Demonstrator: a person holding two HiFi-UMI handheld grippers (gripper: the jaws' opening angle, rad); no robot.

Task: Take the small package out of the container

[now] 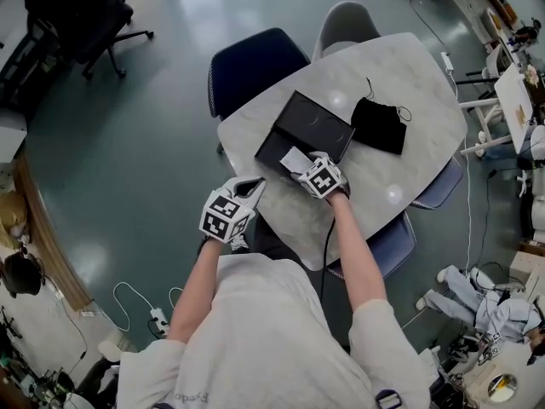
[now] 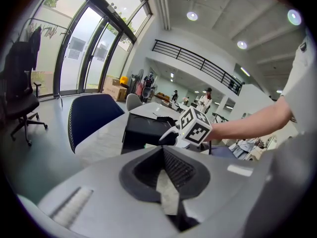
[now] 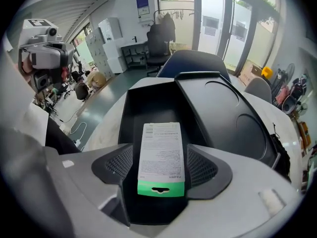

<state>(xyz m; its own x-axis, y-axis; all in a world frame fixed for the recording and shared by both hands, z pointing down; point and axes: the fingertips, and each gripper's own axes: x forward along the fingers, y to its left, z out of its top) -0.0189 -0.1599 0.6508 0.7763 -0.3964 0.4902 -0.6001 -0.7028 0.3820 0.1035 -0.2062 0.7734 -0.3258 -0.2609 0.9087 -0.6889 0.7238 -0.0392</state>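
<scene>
Your right claw [image 3: 161,168] stands open around the white, green-ended small package [image 3: 161,145] in the black rectangular container [image 3: 148,108], so closing off-centre could let it slip.

- The room is bright, with daylight from the tall windows [image 2: 84,48] and round ceiling lights [image 2: 192,16].
- White shiny spots sit on the worktop [image 1: 417,75], and the floor [image 1: 128,169] shines too.
- The two gripper views curve like a fishbowl and go dark at the corners.
- The left tool [image 2: 163,152] looks blurry close to the camera.
</scene>
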